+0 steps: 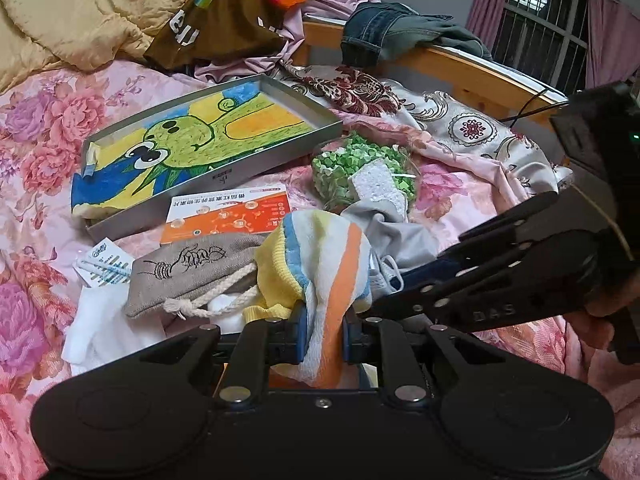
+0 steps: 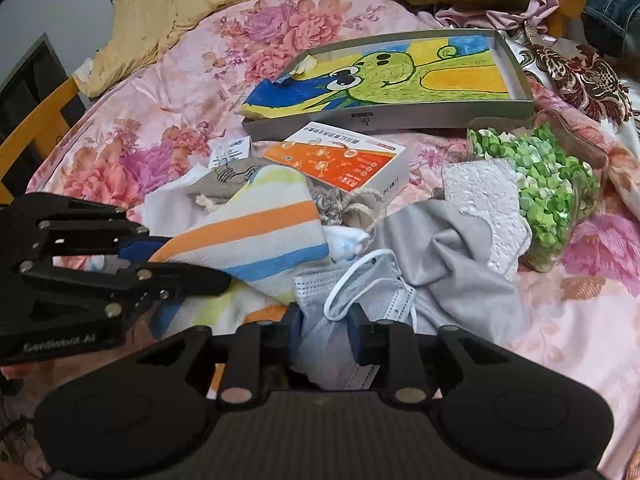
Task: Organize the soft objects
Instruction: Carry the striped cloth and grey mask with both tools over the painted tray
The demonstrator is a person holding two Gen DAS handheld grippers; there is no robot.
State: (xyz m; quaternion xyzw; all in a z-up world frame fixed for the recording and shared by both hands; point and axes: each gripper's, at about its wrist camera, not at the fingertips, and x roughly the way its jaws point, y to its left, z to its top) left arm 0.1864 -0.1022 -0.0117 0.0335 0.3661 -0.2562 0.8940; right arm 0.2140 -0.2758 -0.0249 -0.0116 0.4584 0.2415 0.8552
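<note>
The left gripper (image 1: 323, 338) is clamped on a striped towel (image 1: 320, 256), a fold of the cloth pinched between its blue pads (image 1: 301, 332), with the rest of the towel bunched directly ahead of the fingers. The right gripper (image 2: 325, 334) has its jaws set around the edge of a grey face mask (image 2: 352, 292) lying immediately in front of it; whether the pads actually bear on the mask cannot be told. The towel appears light, limp and thick-piled; it should grip well but will sag and drag neighbouring items, so a hold at an edge or corner suits it better than the middle. The mask looks thin and flimsy, and its white ear loop (image 2: 352, 276) is liable to snag. Ahead and left of the left gripper lies a drawstring pouch (image 1: 188, 276); a grey cloth (image 2: 452, 252) lies ahead and right of the right gripper. Further ahead sit an orange box (image 2: 340, 164), a bag of green pieces (image 2: 548, 184) and a shallow tray (image 1: 276, 156) holding a drawing. The surface is a soft floral bedspread (image 2: 160, 92), uneven and yielding. Clothing is heaped beyond, near a barred window (image 1: 540, 20).
</note>
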